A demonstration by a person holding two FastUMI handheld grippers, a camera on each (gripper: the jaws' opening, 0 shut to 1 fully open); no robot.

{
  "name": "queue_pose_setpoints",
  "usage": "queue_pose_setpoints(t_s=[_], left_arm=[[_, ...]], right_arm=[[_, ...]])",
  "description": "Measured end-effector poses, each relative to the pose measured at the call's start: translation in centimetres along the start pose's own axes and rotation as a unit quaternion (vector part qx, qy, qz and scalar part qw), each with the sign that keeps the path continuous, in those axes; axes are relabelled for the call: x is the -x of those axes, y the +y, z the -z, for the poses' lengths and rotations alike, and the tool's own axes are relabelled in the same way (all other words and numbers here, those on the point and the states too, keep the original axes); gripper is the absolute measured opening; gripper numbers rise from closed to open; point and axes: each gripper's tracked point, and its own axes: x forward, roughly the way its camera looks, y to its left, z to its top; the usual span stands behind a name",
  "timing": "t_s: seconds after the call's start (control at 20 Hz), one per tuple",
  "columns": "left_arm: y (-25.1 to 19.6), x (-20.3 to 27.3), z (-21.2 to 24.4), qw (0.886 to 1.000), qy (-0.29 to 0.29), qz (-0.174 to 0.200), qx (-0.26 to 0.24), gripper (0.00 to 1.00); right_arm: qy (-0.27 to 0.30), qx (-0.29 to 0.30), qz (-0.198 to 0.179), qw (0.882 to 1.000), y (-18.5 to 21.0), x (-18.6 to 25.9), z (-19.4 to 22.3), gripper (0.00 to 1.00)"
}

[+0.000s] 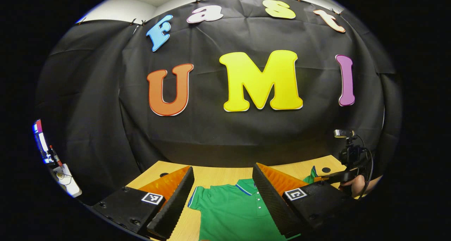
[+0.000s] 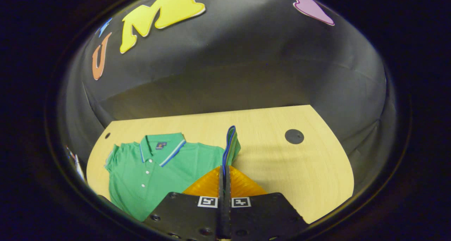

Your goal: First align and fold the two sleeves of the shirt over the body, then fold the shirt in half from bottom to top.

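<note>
Two grippers: your right gripper [image 2: 224,170] is pinching the sleeve [image 2: 230,146] of the green shirt [image 2: 155,170] lying lower left on the table [image 2: 299,170], while your left gripper [image 1: 223,184] is hovering, fingers apart.

Left hand-held gripper [image 1: 223,184] agape above green shirt [image 1: 234,212].

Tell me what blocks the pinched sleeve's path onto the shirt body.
Nothing visible. The right gripper is shut on the sleeve, lifted beside the green polo shirt; the shirt front lies bare on the wooden table.
</note>
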Motion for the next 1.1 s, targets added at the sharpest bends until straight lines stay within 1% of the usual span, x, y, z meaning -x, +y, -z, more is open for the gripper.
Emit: queue_pose_setpoints(t_s=[0.15,0.3,0.45,0.5,0.55,0.65,0.75,0.8,0.85,0.9,0.95,1.1], left_arm=[[2.2,0.5,0.2,1.0,-0.002,-0.006,0.008,1.0],[5.2,0.8,0.6,1.0,0.001,-0.023,0.008,1.0],[7.8,1.5,1.0,0.999,0.002,-0.038,0.017,1.0],[8.6,1.7,1.2,0.999,0.006,-0.042,0.019,1.0],[9.2,1.7,1.6,0.999,0.011,-0.044,0.02,1.0],[10.6,2.1,1.6,0.999,0.014,-0.05,0.016,1.0],[12.1,2.3,1.2,0.998,0.009,-0.058,0.012,1.0],[12.6,2.3,1.2,0.998,0.008,-0.058,0.011,1.0],[13.1,2.5,1.1,0.998,0.007,-0.06,0.011,1.0],[13.4,2.5,0.9,0.998,0.005,-0.06,0.012,1.0],[13.6,2.6,0.8,0.998,0.003,-0.059,0.014,1.0],[13.9,2.3,0.7,0.999,-0.001,-0.048,0.018,1.0]], right_arm=[[-0.001,0.022,0.001,1.0,3.4,0.6,-0.7,0.0],[0.013,0.039,0.004,0.999,7.0,0.2,-0.2,0.0],[0.026,0.047,0.002,0.999,10.4,-0.8,0.8,0.0],[0.033,0.05,0.004,0.998,11.2,-1.2,1.5,0.02],[0.039,0.049,0.004,0.998,12.1,-1.6,1.9,0.0],[0.046,0.04,-0.001,0.998,13.9,-2.4,2.8,0.0],[0.054,0.037,-0.009,0.998,15.5,-2.7,3.6,0.06],[0.055,0.038,-0.01,0.998,16.1,-2.9,3.9,0.06],[0.05,0.036,-0.017,0.998,16.8,-2.4,3.7,0.08],[0.04,0.035,-0.025,0.998,17.7,-1.9,3.4,0.22],[0.027,0.037,-0.029,0.999,18.3,-1.4,3.0,0.41],[-0.004,0.049,-0.02,0.999,18.4,0.9,1.9,0.98]])
